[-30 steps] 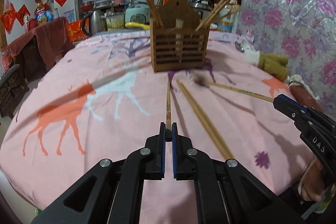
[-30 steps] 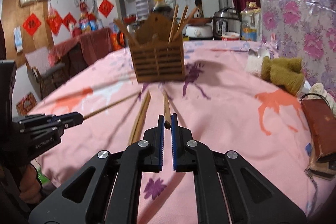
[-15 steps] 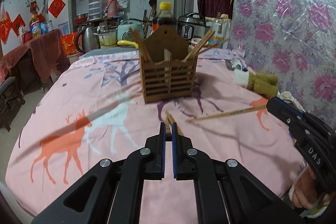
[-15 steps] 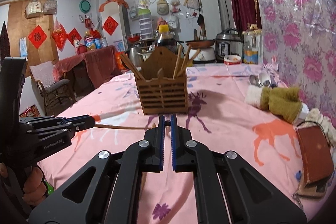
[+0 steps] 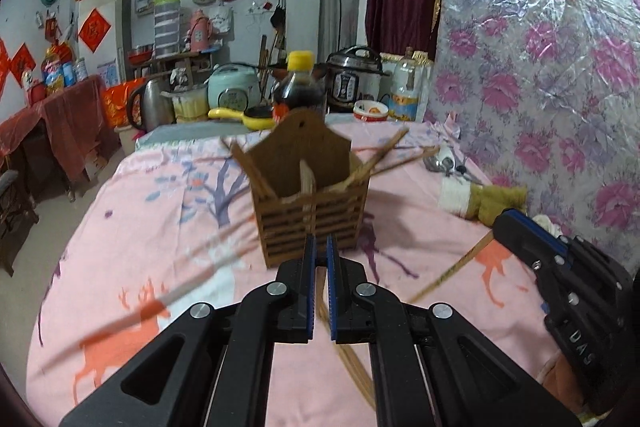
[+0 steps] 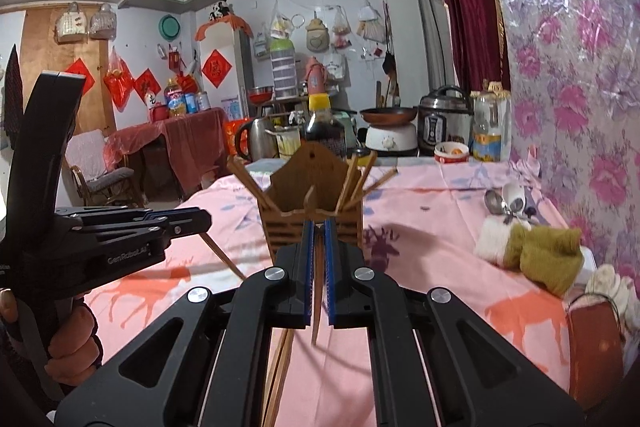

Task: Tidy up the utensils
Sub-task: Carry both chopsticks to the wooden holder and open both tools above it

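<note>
Two grippers are each carrying one chopstick toward the wooden holder (image 5: 312,201), which is standing on the pink tablecloth (image 5: 132,227). I am keeping the left gripper (image 5: 319,267) clenched on a chopstick (image 5: 320,293) whose shaft is running down and back between its pads, just in front of the holder's slatted face. I am likewise holding the right gripper (image 6: 319,259) clamped on a second chopstick (image 6: 317,311), its lower end hanging free below the jaws, short of the holder. Risks, as I judge them: both sticks are converging on one narrow opening, so they may cross, or strike the chopsticks already leaning in the holder (image 6: 352,179); a push against the light holder may tip it. Each stick is gripped at one point only, so it may pivot between the pads and miss the compartment. Loose chopsticks (image 5: 354,367) are lying on the cloth on the near side of the holder.
</note>
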`<state>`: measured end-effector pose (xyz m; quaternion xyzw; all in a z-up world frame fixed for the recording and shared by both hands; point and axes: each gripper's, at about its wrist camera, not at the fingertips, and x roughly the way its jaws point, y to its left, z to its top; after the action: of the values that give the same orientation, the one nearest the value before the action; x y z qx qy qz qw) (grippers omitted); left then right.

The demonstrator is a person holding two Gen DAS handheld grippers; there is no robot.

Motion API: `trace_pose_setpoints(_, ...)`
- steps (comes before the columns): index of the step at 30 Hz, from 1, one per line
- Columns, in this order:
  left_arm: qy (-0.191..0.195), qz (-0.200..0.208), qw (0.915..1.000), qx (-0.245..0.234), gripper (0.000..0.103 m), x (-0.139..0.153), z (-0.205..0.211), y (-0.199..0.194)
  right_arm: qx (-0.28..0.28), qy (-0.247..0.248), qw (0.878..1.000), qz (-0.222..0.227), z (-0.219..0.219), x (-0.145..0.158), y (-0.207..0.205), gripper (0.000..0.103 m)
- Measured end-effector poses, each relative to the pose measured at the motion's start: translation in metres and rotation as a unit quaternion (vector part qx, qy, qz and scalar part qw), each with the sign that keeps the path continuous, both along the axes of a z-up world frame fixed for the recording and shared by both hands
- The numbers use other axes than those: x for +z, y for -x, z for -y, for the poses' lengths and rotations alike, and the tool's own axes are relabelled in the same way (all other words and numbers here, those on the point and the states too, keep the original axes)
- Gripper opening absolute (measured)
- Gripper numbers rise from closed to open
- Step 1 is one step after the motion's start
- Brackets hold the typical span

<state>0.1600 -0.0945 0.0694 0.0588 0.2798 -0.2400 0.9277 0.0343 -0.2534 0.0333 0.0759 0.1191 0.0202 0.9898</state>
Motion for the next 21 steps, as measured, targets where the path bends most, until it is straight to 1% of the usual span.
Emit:
trace_pose_setpoints(4,0.005,0.022,0.9997,-0.012,0.006,0.028,0.013,-0.015,0.001,0.004,1.0,0.016,0.0,0.021,-0.02,0.006)
trace_pose_setpoints(9,0.027,0.058,0.998,-0.002,0.006,0.068,0.019,-0.04,-0.009,0.003,0.999,0.045,0.003,0.052,-0.05,0.006)
trace_pose_setpoints(12,0.056,0.083,0.9949,0.018,0.006,0.095,0.02,-0.063,-0.028,-0.018,0.997,0.069,0.011,0.075,-0.075,0.006)
trace_pose_setpoints(13,0.075,0.095,0.9923,0.028,0.006,0.105,0.018,-0.074,-0.033,-0.024,0.996,0.074,0.013,0.08,-0.081,0.006)
trace_pose_setpoints(15,0.094,0.115,0.9877,0.049,0.006,0.118,0.017,-0.089,-0.049,-0.034,0.994,0.088,0.019,0.09,-0.097,0.006)
trace_pose_setpoints(17,0.11,0.127,0.9834,0.068,0.006,0.121,0.014,-0.105,-0.057,-0.034,0.994,0.091,0.022,0.091,-0.11,0.006)
trace_pose_setpoints(18,0.109,0.131,0.9823,0.077,0.006,0.117,0.015,-0.113,-0.062,-0.032,0.994,0.085,0.022,0.087,-0.118,0.006)
trace_pose_setpoints(19,0.102,0.127,0.9825,0.09,0.006,0.105,0.016,-0.122,-0.063,-0.032,0.995,0.074,0.023,0.079,-0.125,0.006)
trace_pose_setpoints(21,0.096,0.1,0.9858,0.095,0.006,0.08,0.016,-0.135,-0.065,-0.026,0.996,0.052,0.022,0.064,-0.136,0.006)
